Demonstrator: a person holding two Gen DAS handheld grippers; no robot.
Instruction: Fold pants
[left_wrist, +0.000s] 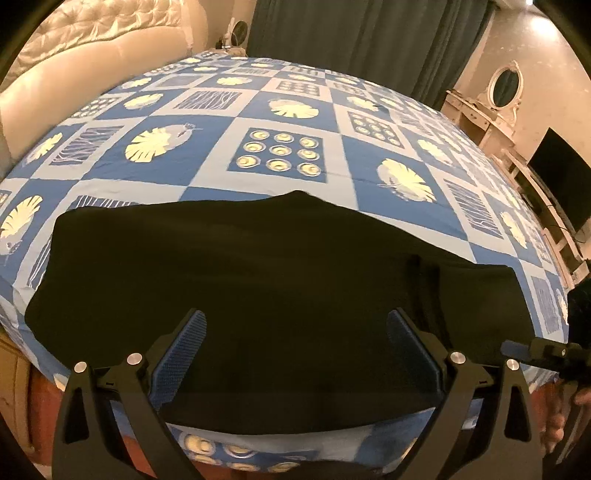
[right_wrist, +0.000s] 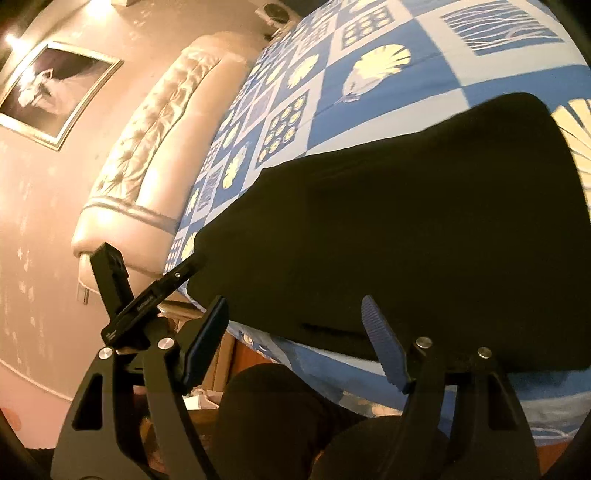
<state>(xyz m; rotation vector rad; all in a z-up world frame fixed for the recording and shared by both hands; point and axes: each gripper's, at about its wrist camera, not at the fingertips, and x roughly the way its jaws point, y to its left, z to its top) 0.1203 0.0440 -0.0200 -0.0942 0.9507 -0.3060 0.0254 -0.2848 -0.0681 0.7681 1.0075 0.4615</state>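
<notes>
A: Where are the pants?

B: The black pants (left_wrist: 258, 280) lie flat on the blue patterned bedsheet (left_wrist: 280, 107), at the near edge of the bed, looking already folded to a broad slab.

A: Your claws?

B: My left claw (left_wrist: 295, 332) hangs over the near hem, jaws wide, holding nothing. My right claw (right_wrist: 295, 325) is also spread, empty, at the near right end.

A: How will it handle?

B: Soft, limp, light, I judge; layers may slide apart. I'd pinch both near corners through every layer, then lift evenly.

Black pants (left_wrist: 258, 273) — folded flat, near bed edge
</notes>
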